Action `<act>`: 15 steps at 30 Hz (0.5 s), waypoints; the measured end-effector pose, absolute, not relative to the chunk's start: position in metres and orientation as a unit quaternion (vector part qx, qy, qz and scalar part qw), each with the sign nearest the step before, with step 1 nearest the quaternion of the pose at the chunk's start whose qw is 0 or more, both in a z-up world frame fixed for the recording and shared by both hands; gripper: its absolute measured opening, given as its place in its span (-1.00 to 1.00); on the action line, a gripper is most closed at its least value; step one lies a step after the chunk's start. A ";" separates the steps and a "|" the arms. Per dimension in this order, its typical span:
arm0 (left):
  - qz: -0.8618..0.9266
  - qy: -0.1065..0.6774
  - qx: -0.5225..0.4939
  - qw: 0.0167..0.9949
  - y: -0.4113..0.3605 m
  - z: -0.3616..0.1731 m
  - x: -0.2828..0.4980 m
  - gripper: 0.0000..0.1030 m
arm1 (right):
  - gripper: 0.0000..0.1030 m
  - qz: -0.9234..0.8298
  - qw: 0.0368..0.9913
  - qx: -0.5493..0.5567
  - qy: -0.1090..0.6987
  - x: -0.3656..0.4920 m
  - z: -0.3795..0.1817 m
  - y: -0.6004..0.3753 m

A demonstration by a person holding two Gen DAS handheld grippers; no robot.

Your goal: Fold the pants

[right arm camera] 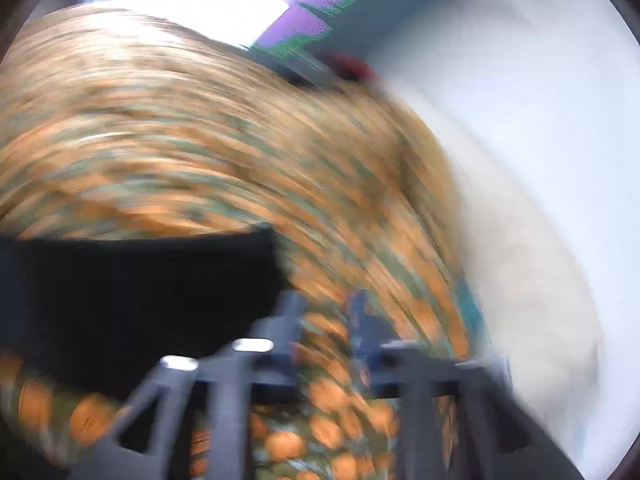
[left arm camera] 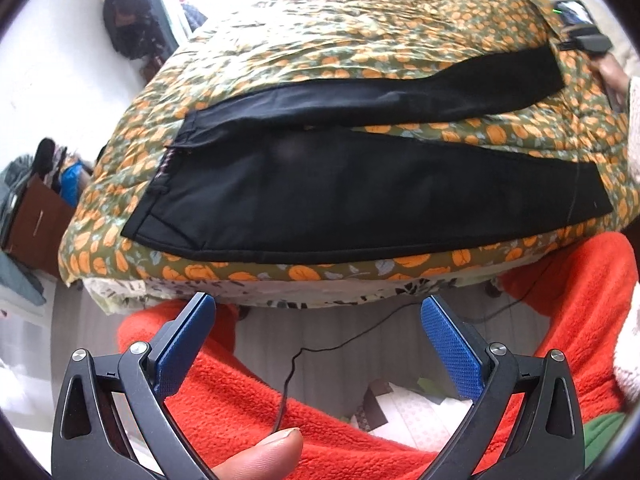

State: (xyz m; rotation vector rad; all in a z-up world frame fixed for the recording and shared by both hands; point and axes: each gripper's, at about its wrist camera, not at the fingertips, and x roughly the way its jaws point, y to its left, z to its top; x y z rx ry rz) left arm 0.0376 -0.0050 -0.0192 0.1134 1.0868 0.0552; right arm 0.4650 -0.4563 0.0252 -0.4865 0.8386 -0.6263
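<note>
Black pants (left arm camera: 360,184) lie spread flat on a bed with an orange-flowered cover (left arm camera: 320,40), waistband at the left, the two legs running right. My left gripper (left arm camera: 318,308) is open and empty, held off the bed's near edge, below the pants. In the left wrist view the right gripper (left arm camera: 580,36) shows at the far right, past the end of the far leg. The right wrist view is heavily blurred: my right gripper (right arm camera: 324,304) hangs over the cover, just right of a black leg end (right arm camera: 140,292). Its fingers stand slightly apart with nothing between them.
The person's orange fleece trousers (left arm camera: 560,320) and a thin black cable (left arm camera: 344,344) are under my left gripper. Clutter and a brown box (left arm camera: 36,216) stand on the floor at the left. A white wall (right arm camera: 520,120) lies to the bed's right.
</note>
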 end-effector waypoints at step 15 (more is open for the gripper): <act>0.087 0.392 0.025 0.916 0.066 -0.075 0.207 0.99 | 0.32 0.273 0.830 -0.128 0.470 0.438 -0.083 -0.179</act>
